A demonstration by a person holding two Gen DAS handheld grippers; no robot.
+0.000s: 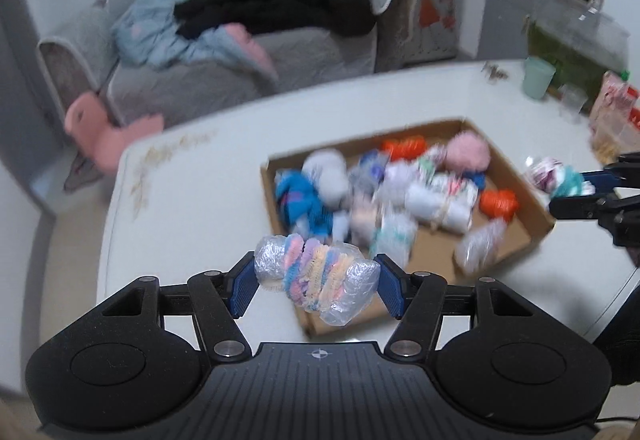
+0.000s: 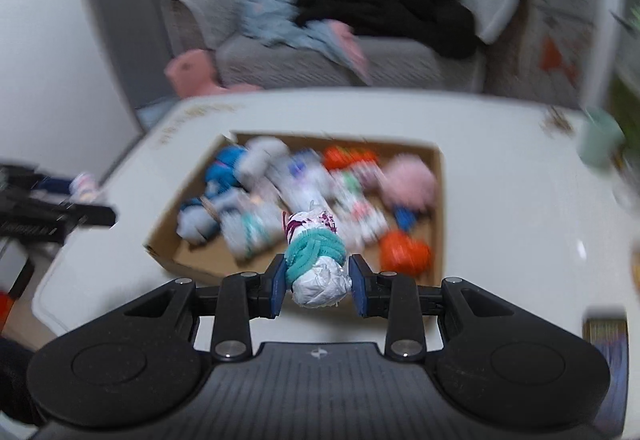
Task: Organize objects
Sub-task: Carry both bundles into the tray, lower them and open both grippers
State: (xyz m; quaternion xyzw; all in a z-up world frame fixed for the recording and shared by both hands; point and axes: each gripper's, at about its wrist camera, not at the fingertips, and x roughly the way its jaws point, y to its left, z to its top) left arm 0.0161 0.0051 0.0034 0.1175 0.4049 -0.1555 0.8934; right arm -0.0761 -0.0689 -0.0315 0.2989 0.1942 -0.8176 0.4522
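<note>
Left claw (image 1: 316, 282): a pastel wrapped bundle (image 1: 316, 280) is gripped at both ends, above the box's near corner.
Right claw (image 2: 318, 280): a teal-banded bundle (image 2: 316, 260) is pinched, raised over the cardboard box (image 2: 438, 200), probably for sorting.

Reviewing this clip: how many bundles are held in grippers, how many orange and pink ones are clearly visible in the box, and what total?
Held in grippers: 2, pastel rainbow bundle in left gripper, teal-banded bundle in right gripper
Orange, in cardboard box: 2
Pink, in box: 1
Total: 5; the blurred others are left uncounted.
</note>
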